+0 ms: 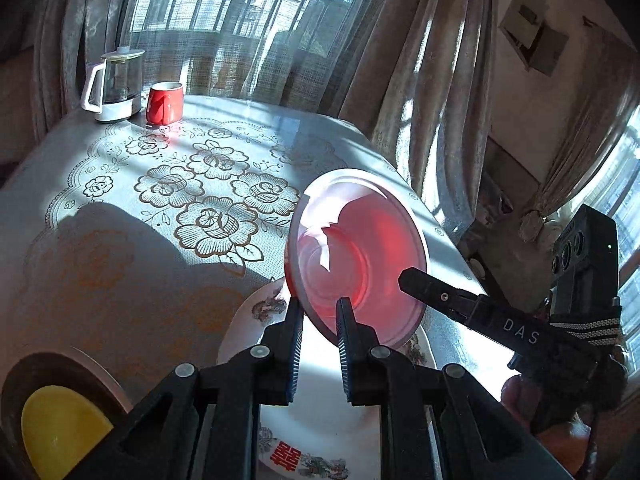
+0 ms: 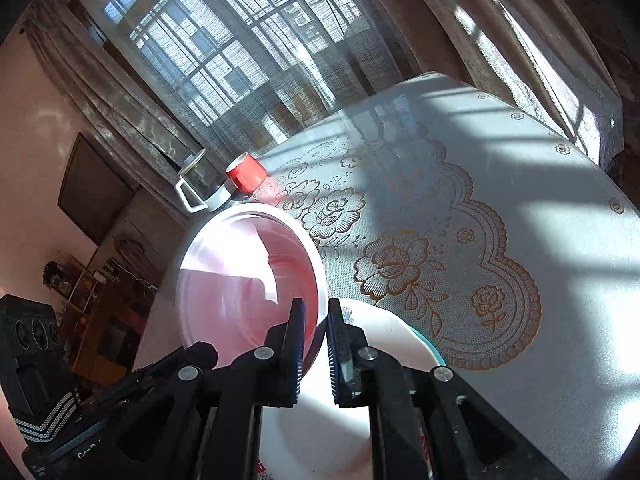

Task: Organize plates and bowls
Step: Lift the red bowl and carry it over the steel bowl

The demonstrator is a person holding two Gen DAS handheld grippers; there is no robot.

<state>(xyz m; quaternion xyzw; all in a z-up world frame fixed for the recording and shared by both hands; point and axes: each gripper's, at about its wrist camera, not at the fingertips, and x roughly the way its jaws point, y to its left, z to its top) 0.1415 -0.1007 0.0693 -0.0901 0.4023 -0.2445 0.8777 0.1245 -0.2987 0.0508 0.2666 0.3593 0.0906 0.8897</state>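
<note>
Holding a translucent pink plastic bowl (image 1: 360, 256) by opposite parts of its rim, both claws are keeping it tilted in the air above a white ceramic plate with a floral border and a red character (image 1: 320, 412). The left claw (image 1: 319, 312) is pinching the near edge of the pink bowl, its jaws standing narrow with the rim between them. The right claw (image 2: 316, 320) is gripping the rim on the other side, jaws nearly closed on it, and in the left wrist view it is reaching in from the right.

Judging from how things lie, the task is partway along. The pink bowl is off the table (image 1: 120, 248) and is not yet set down anywhere; whether it is heading for the white plate below or for another spot cannot be told. Under the white plate a teal edge (image 2: 434, 354) is showing in the right wrist view, so some stacking seems already done there. At the lower left of the left wrist view a yellow bowl (image 1: 60, 428) is sitting inside a dark round dish (image 1: 24, 376), which looks like another nested pair.

Standing far back near the window, a red mug (image 1: 165, 102) and a glass jug with a white handle (image 1: 116, 84) appear untouched.
</note>
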